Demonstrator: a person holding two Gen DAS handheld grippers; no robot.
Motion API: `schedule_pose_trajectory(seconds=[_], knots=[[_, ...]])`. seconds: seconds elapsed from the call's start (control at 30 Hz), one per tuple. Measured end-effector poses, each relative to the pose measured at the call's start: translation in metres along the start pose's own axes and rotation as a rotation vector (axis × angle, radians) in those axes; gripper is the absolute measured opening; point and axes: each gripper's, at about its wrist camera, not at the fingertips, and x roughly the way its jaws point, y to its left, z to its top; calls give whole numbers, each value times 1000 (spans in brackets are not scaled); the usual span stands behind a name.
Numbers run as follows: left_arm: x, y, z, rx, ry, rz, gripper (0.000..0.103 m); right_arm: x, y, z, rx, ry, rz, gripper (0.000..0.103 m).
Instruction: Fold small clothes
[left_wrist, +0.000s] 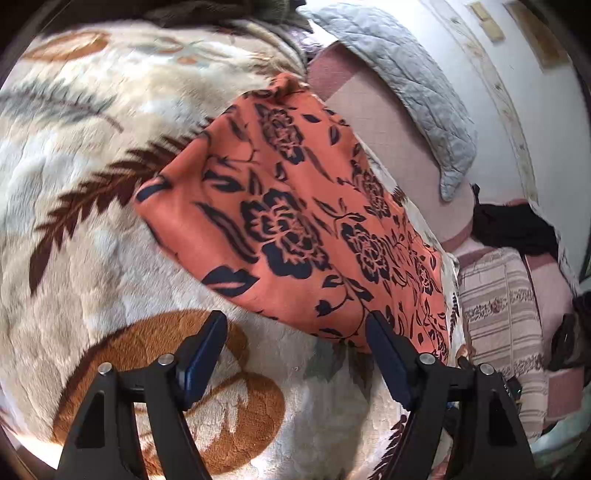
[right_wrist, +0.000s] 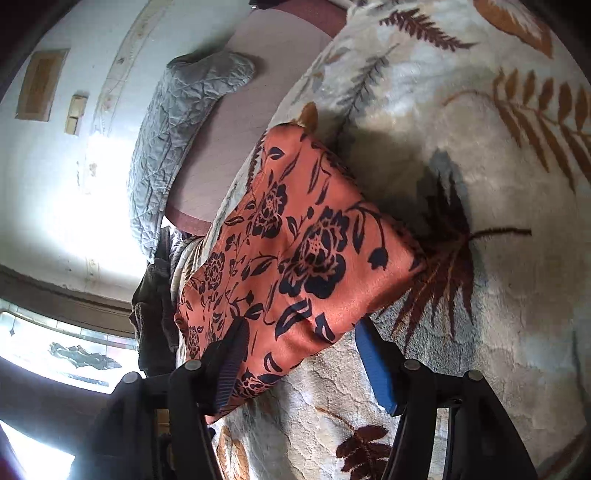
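1. An orange cloth with dark flowers (left_wrist: 291, 221) lies folded on the cream leaf-patterned blanket (left_wrist: 92, 240) of the bed, close to the bed's edge.
2. The left tongs (left_wrist: 295, 332) are spread wide; one finger overlaps the cloth's near edge, nothing pinched.
3. The right tongs (right_wrist: 299, 343) are spread wide too, straddling the cloth's (right_wrist: 303, 258) near corner.
4. A grey quilted pillow (left_wrist: 413, 96) lies beyond the bed's edge, by the wall.

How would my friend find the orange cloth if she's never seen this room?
Start at the big furry blanket with brown leaves covering the bed. Near its edge, by the grey pillow, lies the orange cloth. It is the only smooth, bright orange thing there, printed with dark flowers.
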Motion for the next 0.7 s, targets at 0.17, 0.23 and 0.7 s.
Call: schedule_pose_trajectory(seconds=[0.17,0.23,0.7], knots=[[16,15,13,-106,-14,-3,79,30,-11,2,70,42,-6,66],[22,17,25,-141,-53,-16,79,43,-19,8,125,28,18,66],[22,8,42,-23,-200,-4,25,-1,33,18,-135,-293,-9,14]])
